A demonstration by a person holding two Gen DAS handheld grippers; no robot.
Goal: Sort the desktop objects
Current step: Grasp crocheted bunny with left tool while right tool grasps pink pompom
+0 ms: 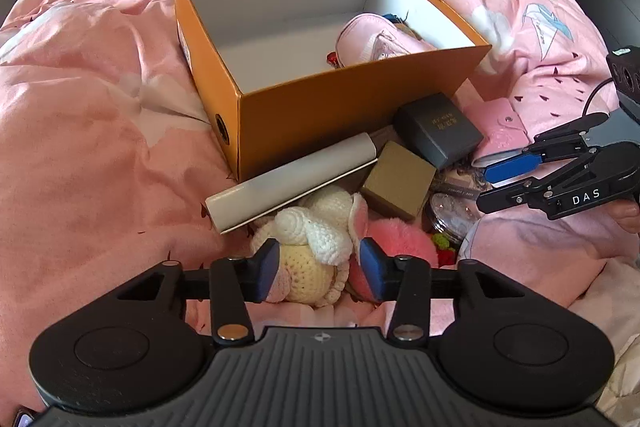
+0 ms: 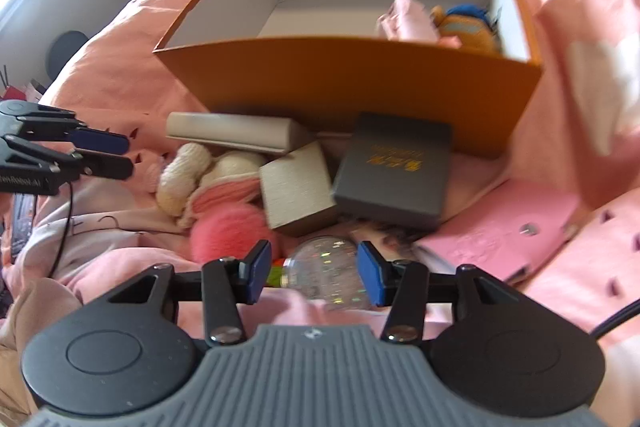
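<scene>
The left tool [image 1: 318,269] hangs parted astride the crocheted doll [image 1: 308,247], pads not pressing. The right tool [image 2: 312,273] is parted around the glitter ball [image 2: 324,267]. The orange box [image 1: 344,115] sits beyond both on the bed [image 1: 100,147].

Bright daylight; right view motion-blurred (fisheye edges bent).

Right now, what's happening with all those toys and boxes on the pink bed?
A person is sorting things into the orange box, which already holds a pink shoe and a small plush. The left hand-held gripper is open around a crocheted bunny, not yet squeezing it. The right hand-held gripper is open around a glittery clear ball. Small boxes and a pink wallet wait nearby.
</scene>
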